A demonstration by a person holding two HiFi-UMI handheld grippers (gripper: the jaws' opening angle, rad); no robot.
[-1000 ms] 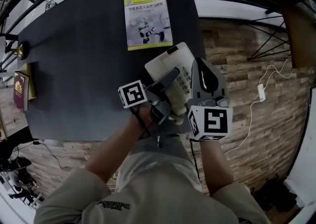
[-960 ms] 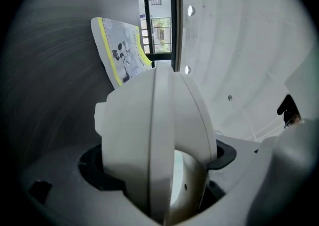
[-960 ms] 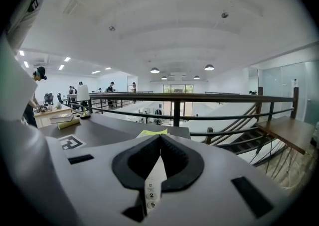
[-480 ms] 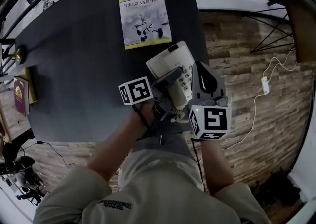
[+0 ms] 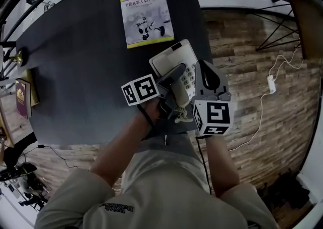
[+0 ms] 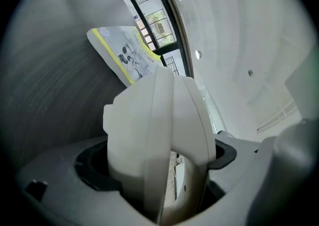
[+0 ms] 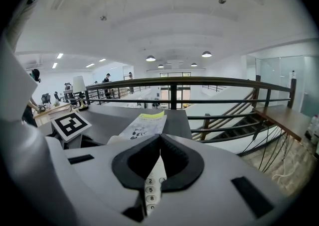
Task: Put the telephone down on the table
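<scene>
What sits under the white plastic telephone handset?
The white telephone base, its keypad showing beside the handset. The handset and left gripper cover the base directly below; contact cannot be told.

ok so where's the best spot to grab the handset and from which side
Take the handset round its slimmer middle, between the two bulkier ends, coming from its left side across the narrow width, as the left tool does now. The jaws span it there, and the ends should stop it sliding.
</scene>
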